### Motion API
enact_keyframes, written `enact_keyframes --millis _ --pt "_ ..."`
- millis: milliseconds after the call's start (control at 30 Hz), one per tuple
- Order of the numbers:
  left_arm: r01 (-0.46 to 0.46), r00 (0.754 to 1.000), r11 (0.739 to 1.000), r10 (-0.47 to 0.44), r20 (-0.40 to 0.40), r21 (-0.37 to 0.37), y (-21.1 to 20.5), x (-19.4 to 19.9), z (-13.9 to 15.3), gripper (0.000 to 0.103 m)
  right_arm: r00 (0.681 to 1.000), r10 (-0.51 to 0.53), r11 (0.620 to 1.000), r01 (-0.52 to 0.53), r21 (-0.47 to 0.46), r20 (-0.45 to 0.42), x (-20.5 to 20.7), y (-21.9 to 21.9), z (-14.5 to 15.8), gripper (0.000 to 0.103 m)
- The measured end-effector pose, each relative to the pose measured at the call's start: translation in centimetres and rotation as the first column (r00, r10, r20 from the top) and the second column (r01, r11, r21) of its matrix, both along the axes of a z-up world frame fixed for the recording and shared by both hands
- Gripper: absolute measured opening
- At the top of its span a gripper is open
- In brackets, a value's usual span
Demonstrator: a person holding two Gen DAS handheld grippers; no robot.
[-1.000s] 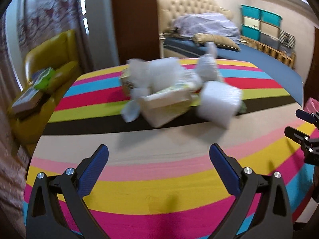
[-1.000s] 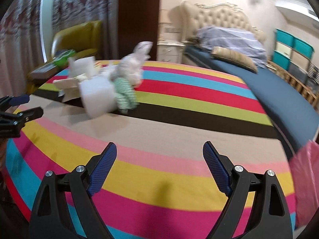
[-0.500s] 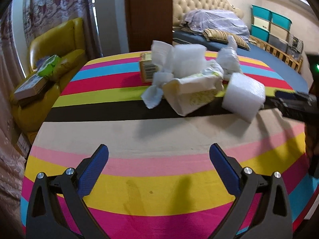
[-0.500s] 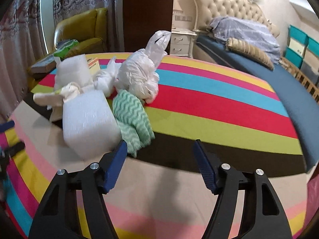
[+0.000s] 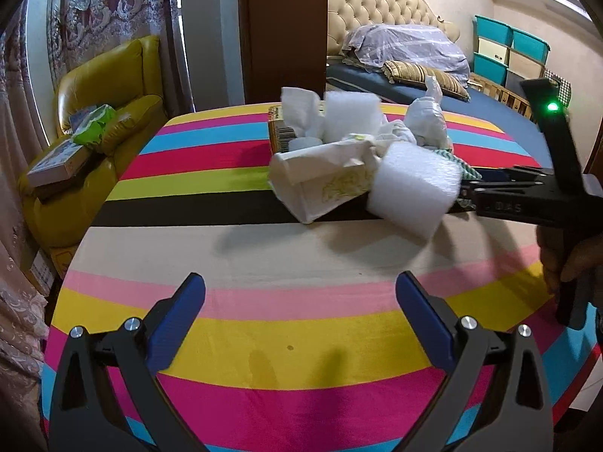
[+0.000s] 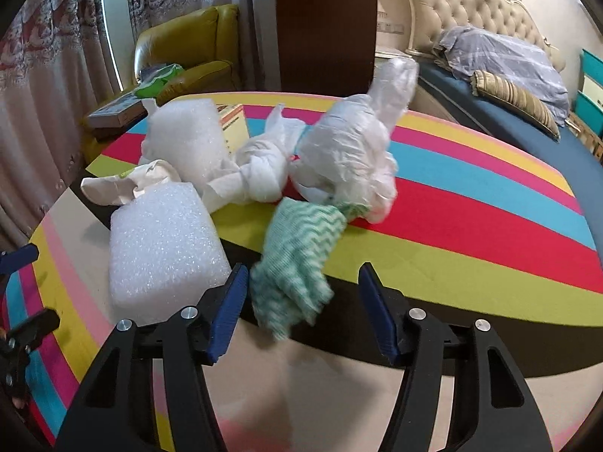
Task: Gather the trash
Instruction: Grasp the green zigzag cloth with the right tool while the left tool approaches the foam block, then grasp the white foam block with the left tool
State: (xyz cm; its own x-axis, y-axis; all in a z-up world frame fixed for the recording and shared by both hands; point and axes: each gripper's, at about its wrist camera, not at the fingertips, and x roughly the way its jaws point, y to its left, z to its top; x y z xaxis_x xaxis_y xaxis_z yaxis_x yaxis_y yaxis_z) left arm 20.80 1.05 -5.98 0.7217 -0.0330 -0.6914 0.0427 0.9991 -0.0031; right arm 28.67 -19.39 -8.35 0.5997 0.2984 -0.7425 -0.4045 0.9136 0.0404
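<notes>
A trash pile lies on the striped round table [image 5: 264,263]. It has a white foam block [image 6: 162,245] [image 5: 412,196], a green-and-white zigzag cloth [image 6: 297,263], a crumpled clear plastic bag [image 6: 350,158] [image 5: 427,116], knotted white paper [image 6: 260,171], a torn white carton [image 5: 324,180] and a small cardboard box [image 5: 280,130]. My right gripper [image 6: 301,312] is open, with the near end of the cloth between its fingers and the foam block by its left finger. My left gripper [image 5: 299,316] is open and empty, well short of the pile.
A yellow armchair [image 5: 105,113] with books and a green packet stands to the left of the table. A bed [image 5: 414,60] and teal storage boxes [image 5: 508,52] are behind it. The right gripper's body [image 5: 527,196] reaches in from the right beside the foam block.
My right gripper has moved forward to the pile and now straddles the green cloth's near end. My left gripper has come slightly closer to the pile and stays open.
</notes>
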Motion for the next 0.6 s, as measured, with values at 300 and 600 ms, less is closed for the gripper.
enact_keyframes --millis 300,600 --pt "0.051 0.998 0.998 -0.052 -0.029 -0.049 -2.5 0.6 0.0 0.098 0.996 -0.018 0.998 0.023 -0.052 0.089 -2.6 -0.9 0.7 0.02" --pt "0.086 0.995 0.994 -0.089 -0.042 -0.064 -7.3 4.8 0.0 0.098 0.989 -0.095 0.993 0.102 -0.056 0.114 -6.3 -6.2 0.7 0.02"
